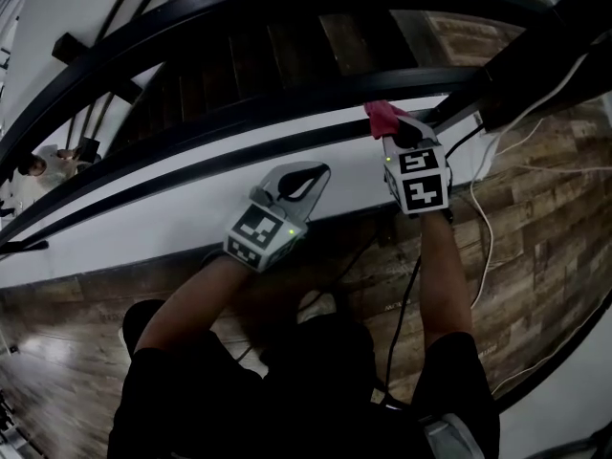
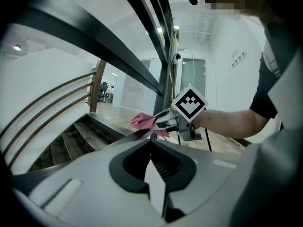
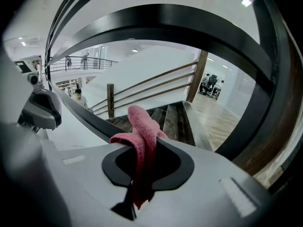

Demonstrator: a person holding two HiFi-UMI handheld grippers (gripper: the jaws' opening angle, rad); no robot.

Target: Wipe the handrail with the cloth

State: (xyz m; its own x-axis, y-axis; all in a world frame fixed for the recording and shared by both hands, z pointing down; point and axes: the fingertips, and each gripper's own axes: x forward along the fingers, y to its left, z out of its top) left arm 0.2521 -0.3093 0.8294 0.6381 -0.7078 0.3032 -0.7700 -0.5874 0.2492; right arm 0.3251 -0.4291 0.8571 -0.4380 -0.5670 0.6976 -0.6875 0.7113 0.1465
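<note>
The place is a staircase inside a bright room with white walls. The floor (image 1: pixel 535 208) is made of brown wooden planks with a rough, mixed grain, and it shines a little at the lower left of the head view. The steps (image 3: pixel 173 119) are dark wood with flat treads. Beside them runs a smooth white panel (image 1: pixel 172 223).

The handrail (image 3: pixel 87 117) is a black flat metal bar with a matt surface. More black bars of the same kind run above it. Further off, thin brown rails (image 3: pixel 156 86) go along another flight of stairs.

The right gripper (image 1: pixel 390 127) is closed on the cloth (image 3: pixel 142 126). The cloth is pink, soft and fuzzy like a towel. It is folded and bunched. One end stands up out of the jaws and the other end hangs down between them. The bunched end is right at the handrail, close to a black post (image 1: pixel 507 84), but I cannot tell if it really touches the bar.

The left gripper (image 1: pixel 308 178) has its jaws together with nothing between them. It is over the white panel, just beside the handrail and to the left of the right gripper.

Both grippers have grey, smooth plastic bodies. A thin white cable (image 1: pixel 483 218) lies in loops on the floor.
</note>
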